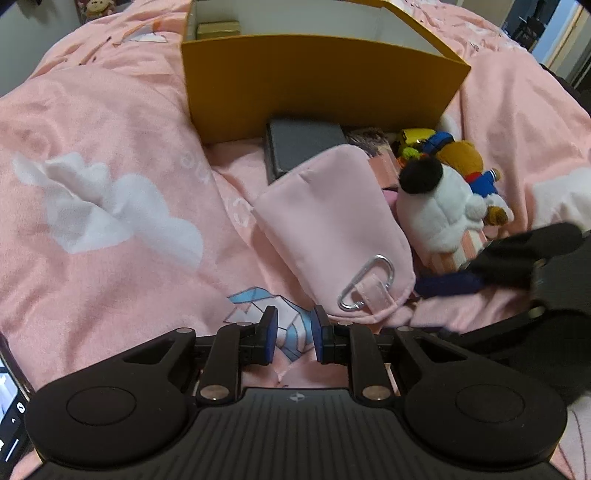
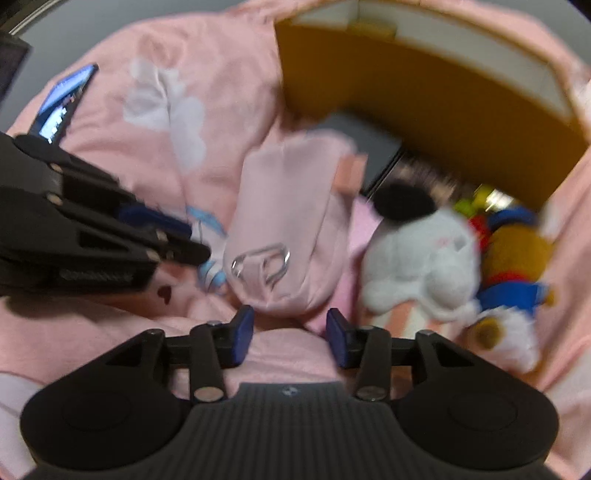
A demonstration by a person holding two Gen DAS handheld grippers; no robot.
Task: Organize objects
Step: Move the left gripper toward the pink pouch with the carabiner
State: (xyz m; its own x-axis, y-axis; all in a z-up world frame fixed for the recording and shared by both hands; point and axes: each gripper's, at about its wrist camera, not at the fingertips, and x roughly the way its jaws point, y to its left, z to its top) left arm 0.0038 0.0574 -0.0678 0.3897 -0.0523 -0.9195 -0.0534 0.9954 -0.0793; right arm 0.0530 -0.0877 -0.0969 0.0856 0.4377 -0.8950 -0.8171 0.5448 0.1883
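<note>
While both tools hang empty, left (image 1: 294, 334) together, right (image 2: 290, 334) apart, the yellow box (image 1: 317, 81) holds a gold tin (image 1: 218, 28).

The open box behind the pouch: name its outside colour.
Mustard yellow box, white inside; clearest in the left wrist view.

No readable text, bedspread (image 1: 110, 155) lettering too faint and blurred to read

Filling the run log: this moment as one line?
left gripper: shut, empty | right gripper: open, empty | soft pink fabric pouch: on bedspread, ungrasped
</note>
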